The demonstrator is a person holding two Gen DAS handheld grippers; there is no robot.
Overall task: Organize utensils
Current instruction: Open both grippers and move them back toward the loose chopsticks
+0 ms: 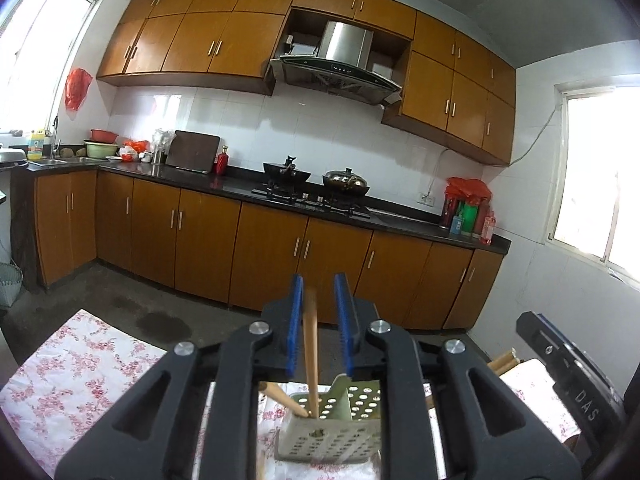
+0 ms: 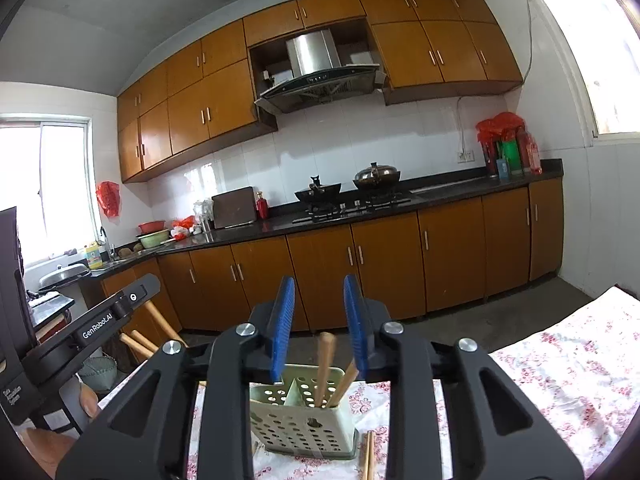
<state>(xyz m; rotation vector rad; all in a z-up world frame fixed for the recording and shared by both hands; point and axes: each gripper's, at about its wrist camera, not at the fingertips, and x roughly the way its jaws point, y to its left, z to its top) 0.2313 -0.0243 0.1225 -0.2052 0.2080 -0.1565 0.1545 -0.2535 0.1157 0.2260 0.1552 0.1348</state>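
On the floral tablecloth (image 2: pixel 568 364), near the table's edge that faces the kitchen counter (image 2: pixel 440 196), stands a pale perforated utensil holder (image 2: pixel 304 424), split by a divider into two compartments. The right wrist view looks straight into it: two wooden chopsticks (image 2: pixel 325 368) lean in the right-hand compartment, the other compartment looks bare, and a further pair of chopsticks (image 2: pixel 367 456) lies flat on the cloth just beside the holder's right front corner. The left wrist view misses that loose pair but shows the same holder (image 1: pixel 328 436) from the other side, with one chopstick (image 1: pixel 310 356) rising upright out of it between the blue pads and a second one (image 1: pixel 282 397) slanting off to the left.

The left gripper (image 1: pixel 319 280) has its jaws spread, and the upright stick stands in the gap (its upper end is blurred, so contact with the left pad cannot be judged). The right gripper (image 2: pixel 319 280) is likewise spread wide, hovering above the holder and touching nothing.

Each camera catches the other tool at its margin, the right view showing a black body lettered GenRobot.AI with fingers (image 2: pixel 90 400) wrapped round its grip. Behind stand brown cabinets (image 1: pixel 272 256), a gas hob carrying a wok (image 1: pixel 286 175) and a lidded pot (image 1: pixel 346 181), and a range hood (image 1: pixel 340 64).
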